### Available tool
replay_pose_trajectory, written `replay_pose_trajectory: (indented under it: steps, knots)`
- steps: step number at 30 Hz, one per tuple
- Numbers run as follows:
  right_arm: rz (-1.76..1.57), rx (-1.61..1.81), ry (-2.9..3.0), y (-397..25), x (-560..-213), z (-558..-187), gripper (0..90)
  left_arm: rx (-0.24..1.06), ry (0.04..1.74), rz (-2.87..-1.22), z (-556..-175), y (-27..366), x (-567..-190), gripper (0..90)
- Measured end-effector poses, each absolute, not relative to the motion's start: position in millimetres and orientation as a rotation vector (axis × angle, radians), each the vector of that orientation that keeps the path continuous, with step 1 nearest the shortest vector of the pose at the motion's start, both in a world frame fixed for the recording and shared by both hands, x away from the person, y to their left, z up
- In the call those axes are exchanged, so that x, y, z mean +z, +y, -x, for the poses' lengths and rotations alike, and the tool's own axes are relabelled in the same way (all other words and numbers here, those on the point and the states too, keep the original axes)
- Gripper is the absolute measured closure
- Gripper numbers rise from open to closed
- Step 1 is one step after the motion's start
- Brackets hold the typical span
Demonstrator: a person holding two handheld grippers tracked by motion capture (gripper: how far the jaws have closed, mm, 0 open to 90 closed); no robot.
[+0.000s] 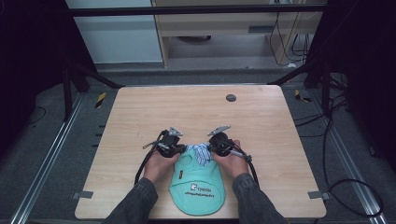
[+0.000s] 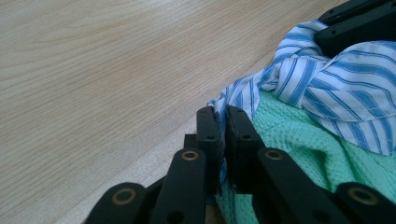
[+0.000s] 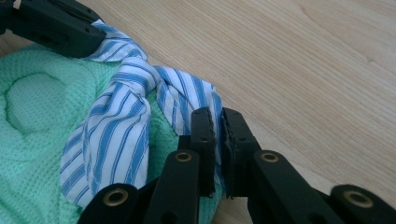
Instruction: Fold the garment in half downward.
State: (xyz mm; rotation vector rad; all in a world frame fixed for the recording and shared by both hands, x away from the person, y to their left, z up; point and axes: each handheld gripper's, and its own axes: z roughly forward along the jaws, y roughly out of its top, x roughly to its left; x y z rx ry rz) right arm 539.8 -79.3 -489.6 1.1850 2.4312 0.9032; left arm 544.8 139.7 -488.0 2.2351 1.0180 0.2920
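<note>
Hand-held grippers, left (image 1: 179, 147) and right (image 1: 208, 145), clenched on striped collar (image 1: 200, 152) of green garment (image 1: 197, 186); uneven pulling risks slipping thin fabric free.

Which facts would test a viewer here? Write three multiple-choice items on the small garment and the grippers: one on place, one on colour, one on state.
1. Where does the green garment lie?
A. far edge of table
B. near edge, between the hands
C. on the floor

2. What colour are the collar stripes?
A. red
B. black
C. blue

3. How does the left gripper stand?
A. shut on the collar
B. wide open
C. lying on the table

Key: B, it lies by the near table edge; C, blue on white; A, cloth is pinched between the jaws.
</note>
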Motion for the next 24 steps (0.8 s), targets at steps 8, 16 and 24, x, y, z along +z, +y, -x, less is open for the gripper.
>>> replay_pose_trajectory:
  steps: [8, 16, 24]
  knots:
    - [-1.109, 0.944, 2.398, -82.9, -470.7, -529.4, 84.6, 0.321, 0.982, -2.245, -540.8, 138.5, -474.3, 86.0]
    - [-1.048, 0.964, 2.394, -88.4, -446.5, -518.0, 84.5, 0.350, 0.919, -2.259, -533.8, 136.8, -446.1, 86.1]
    - [-0.999, 0.977, 2.389, -94.2, -427.0, -513.5, 84.5, 0.352, 0.868, -2.264, -534.0, 136.2, -426.3, 86.3]
